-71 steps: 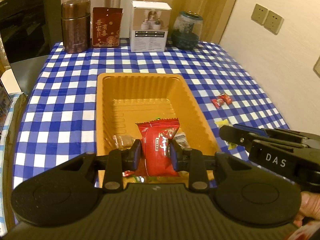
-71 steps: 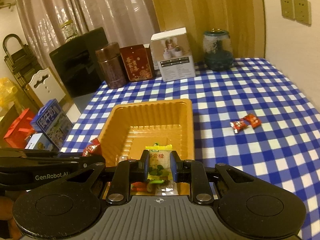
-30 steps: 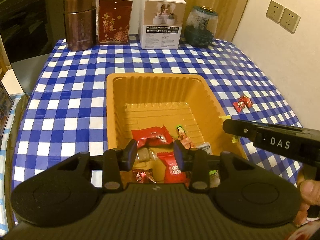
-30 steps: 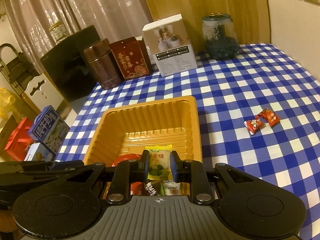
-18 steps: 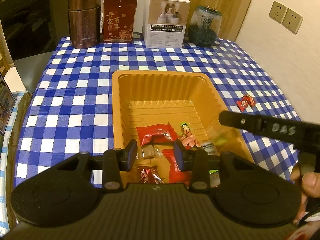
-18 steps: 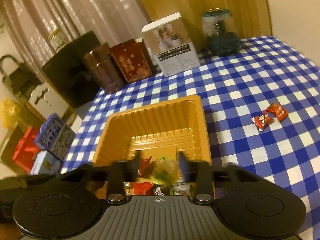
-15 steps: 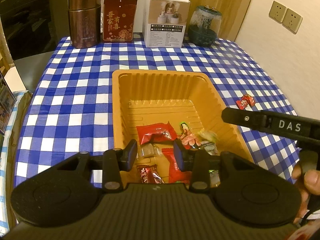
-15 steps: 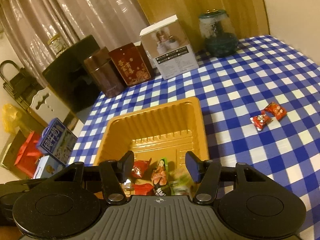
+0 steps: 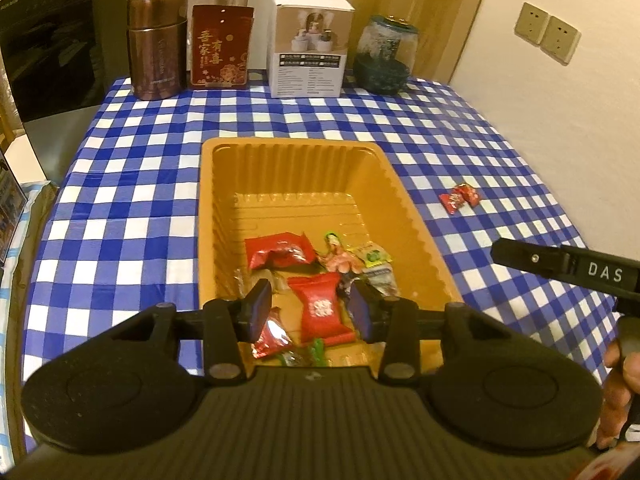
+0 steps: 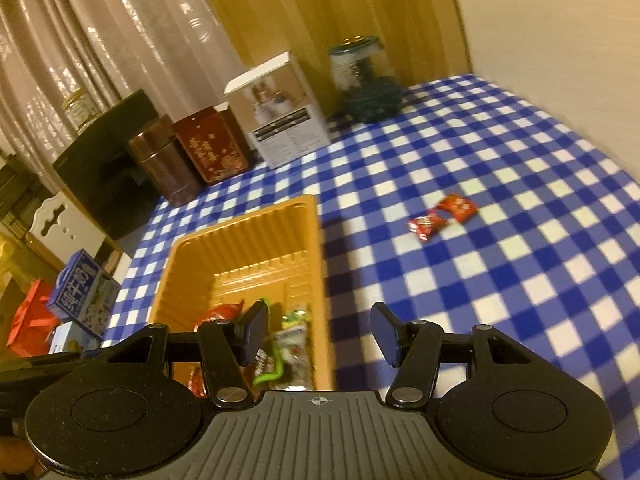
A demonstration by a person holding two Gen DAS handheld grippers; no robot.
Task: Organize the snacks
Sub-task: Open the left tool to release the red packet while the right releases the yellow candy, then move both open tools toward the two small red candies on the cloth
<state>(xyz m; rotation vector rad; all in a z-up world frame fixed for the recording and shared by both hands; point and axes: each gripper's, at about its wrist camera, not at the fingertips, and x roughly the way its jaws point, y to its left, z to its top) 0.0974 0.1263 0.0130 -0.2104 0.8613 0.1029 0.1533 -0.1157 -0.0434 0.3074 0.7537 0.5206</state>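
Observation:
An orange plastic tray [image 9: 416, 216] sits on the blue checked tablecloth and holds several wrapped snacks, among them a red packet [image 9: 323, 311] and a yellow-green candy [image 9: 371, 255]. My left gripper [image 9: 312, 310] is open and empty above the tray's near end. My right gripper [image 10: 320, 330] is open and empty over the tray's right rim [image 10: 322, 280]; its body shows in the left wrist view [image 9: 568, 270]. Two red wrapped candies [image 10: 442, 216] lie on the cloth right of the tray, also seen in the left wrist view [image 9: 459, 199].
At the table's far edge stand a brown tin [image 9: 157, 45], a red box [image 9: 221, 47], a white box [image 9: 310, 45] and a glass jar [image 9: 385, 55]. A wall runs along the right. A black appliance [image 9: 52, 64] stands at the far left.
My left gripper let the red packet drop into the tray. My right gripper opened, dropped the yellow-green candy into the tray, then swung right toward the two red candies.

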